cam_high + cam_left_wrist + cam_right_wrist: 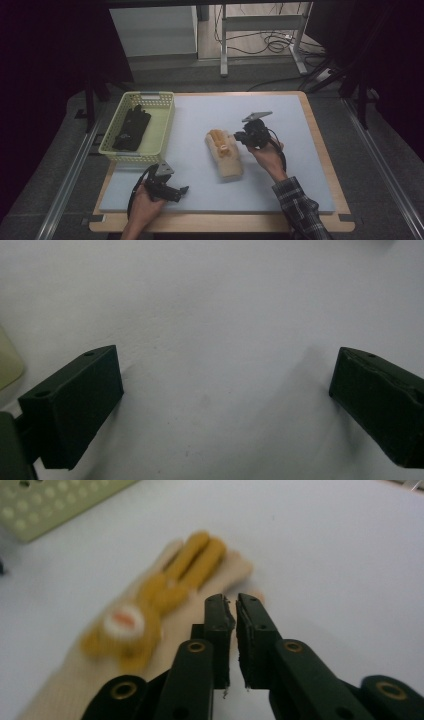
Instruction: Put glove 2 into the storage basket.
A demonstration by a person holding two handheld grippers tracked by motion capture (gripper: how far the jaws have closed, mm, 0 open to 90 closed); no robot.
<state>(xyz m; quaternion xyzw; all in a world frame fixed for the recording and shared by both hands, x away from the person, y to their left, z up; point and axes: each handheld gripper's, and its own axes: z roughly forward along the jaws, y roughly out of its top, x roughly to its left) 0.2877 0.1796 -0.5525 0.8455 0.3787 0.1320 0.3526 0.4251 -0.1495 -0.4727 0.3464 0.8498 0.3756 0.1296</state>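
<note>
White mat (pixel 295 165) bears glove (pixel 165 610) just beyond closed right fingers (pixel 255 625)

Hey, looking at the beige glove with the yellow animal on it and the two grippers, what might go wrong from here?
1. The right gripper is shut with nothing visibly between its jaws beside the beige glove; it may lift away empty.
2. A renewed pinch might catch only the yellow animal, so the glove dangles.
3. The left gripper rests open near the mat's front edge, too far off to help steady it.

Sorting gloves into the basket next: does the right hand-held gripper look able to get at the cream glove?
Probably yes: the right hand-held gripper hovers at the cream glove, nothing between, though its jaws are shut.
</note>
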